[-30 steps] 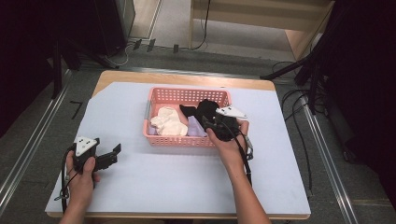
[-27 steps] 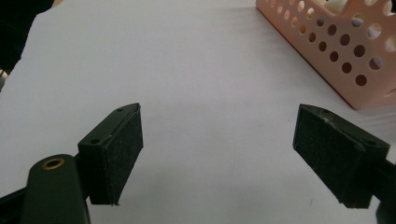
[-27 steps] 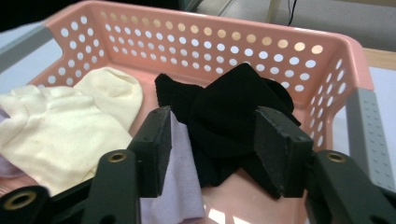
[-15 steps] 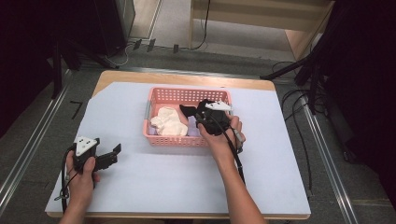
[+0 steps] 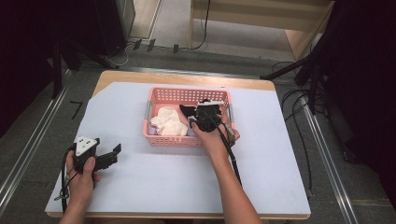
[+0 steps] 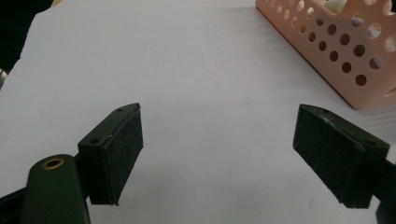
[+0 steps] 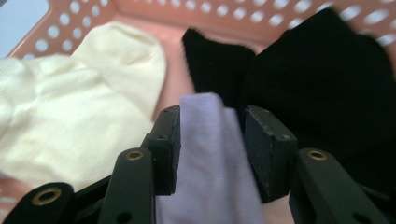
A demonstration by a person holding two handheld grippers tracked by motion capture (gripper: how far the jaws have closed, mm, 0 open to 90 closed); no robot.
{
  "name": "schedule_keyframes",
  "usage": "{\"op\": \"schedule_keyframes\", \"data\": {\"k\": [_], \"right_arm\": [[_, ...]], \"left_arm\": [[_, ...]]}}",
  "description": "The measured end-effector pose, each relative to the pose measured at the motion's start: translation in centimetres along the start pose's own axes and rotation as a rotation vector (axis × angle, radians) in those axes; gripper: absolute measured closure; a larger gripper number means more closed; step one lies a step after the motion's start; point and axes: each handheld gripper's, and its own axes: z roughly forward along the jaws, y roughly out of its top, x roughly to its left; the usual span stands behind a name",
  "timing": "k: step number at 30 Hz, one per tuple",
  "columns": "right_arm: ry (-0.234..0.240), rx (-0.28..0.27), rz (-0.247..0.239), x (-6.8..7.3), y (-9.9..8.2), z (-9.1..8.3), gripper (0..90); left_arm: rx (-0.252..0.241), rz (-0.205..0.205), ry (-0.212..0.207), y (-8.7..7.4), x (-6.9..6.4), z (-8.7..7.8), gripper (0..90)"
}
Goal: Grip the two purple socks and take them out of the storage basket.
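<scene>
Right jaws: your two black pads stand on either side of a fold of the lavender cloth (image 7: 212, 154), and from the right gripper view they look closed onto it, the fabric bunched between them.
Right gripper (image 7: 211, 122): you have it tipped down into the pink basket (image 5: 154, 136), your right hand (image 5: 212, 135) resting over the near rim in the high view.
Lavender cloth: it lies at the near side of the basket, between the cream cloth and the black one, touching both.
Cream cloth (image 7: 70, 112): crumpled in the basket to the left of your jaws; from the high view it takes the left half.
Black cloth (image 7: 327, 79): heaped on the right, reaching up toward the far wall.
Left jaws: wide apart with nothing between the pads but bare table cover.
Left gripper (image 5: 113, 154): you hold it low over the near left part of the table, your left hand (image 5: 83, 175) wrapped round the body, the grey plate (image 5: 84, 145) on top.
Table cover (image 6: 196, 70): a pale sheet, plain under your left jaws; the basket's holed corner stands well ahead and to their right in the left gripper view.
Cables: one trails from each gripper toward your side of the table.
</scene>
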Motion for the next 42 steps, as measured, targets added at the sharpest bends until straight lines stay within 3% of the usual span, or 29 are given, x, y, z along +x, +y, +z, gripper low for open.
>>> {"op": "schedule_keyframes", "data": {"k": [3, 5, 6, 8, 11, 14, 16, 17, 20, 23, 26, 28, 34, 42], "right_arm": [[-0.008, 0.092, -0.024, 0.3, 0.2, 0.5, 71.6], [-0.012, 0.118, -0.04, 0.4, 0.1, 0.7, 84.5], [-0.018, 0.11, -0.047, 0.5, 0.1, 0.6, 86.4], [-0.034, 0.054, -0.058, 0.3, 0.0, 0.2, 87.3], [-0.061, -0.092, -0.016, -0.4, 0.3, -1.4, 87.4], [-0.169, -0.254, -0.024, -1.0, 0.8, -3.4, 87.3], [-0.205, -0.311, -0.021, -1.4, 1.0, -4.2, 87.0], [-0.196, -0.311, -0.019, -1.5, 1.0, -4.2, 86.4], [-0.124, -0.193, -0.025, -1.8, 0.8, -2.5, 74.5], [-0.063, -0.068, -0.015, -1.9, 0.5, -1.3, 68.0], [0.006, -0.024, 0.019, -1.5, 0.6, -0.7, 56.8], [0.023, 0.024, 0.024, -1.2, 0.9, -0.3, 48.9], [-0.066, 0.148, -0.007, -0.5, 1.6, 0.7, 41.5], [-0.204, 0.293, -0.069, -0.1, 2.1, 1.8, 39.8]], "left_arm": [[0.0, 0.0, 0.001, 0.0, 0.0, 0.0, 16.6], [-0.001, 0.0, 0.0, 0.0, 0.0, 0.0, 16.6], [-0.001, -0.002, -0.001, 0.0, 0.0, 0.0, 16.6], [0.0, -0.002, -0.003, 0.0, 0.0, 0.0, 16.6], [-0.001, -0.001, -0.001, 0.0, 0.1, 0.0, 16.6], [0.001, 0.0, 0.0, 0.0, 0.0, 0.0, 16.6], [0.002, -0.002, 0.001, 0.0, 0.0, 0.0, 16.6], [0.002, -0.001, 0.0, 0.0, 0.0, 0.0, 16.6], [-0.001, 0.002, 0.001, 0.0, 0.0, 0.0, 16.6], [0.0, 0.001, 0.003, 0.0, 0.0, 0.0, 16.6], [-0.002, 0.003, 0.003, 0.0, -0.1, 0.1, 16.6], [-0.002, 0.003, 0.003, 0.0, -0.1, 0.1, 16.6], [-0.001, 0.003, 0.002, 0.0, 0.0, 0.1, 16.6], [0.002, -0.001, 0.002, 0.0, 0.0, 0.0, 16.6]]}}
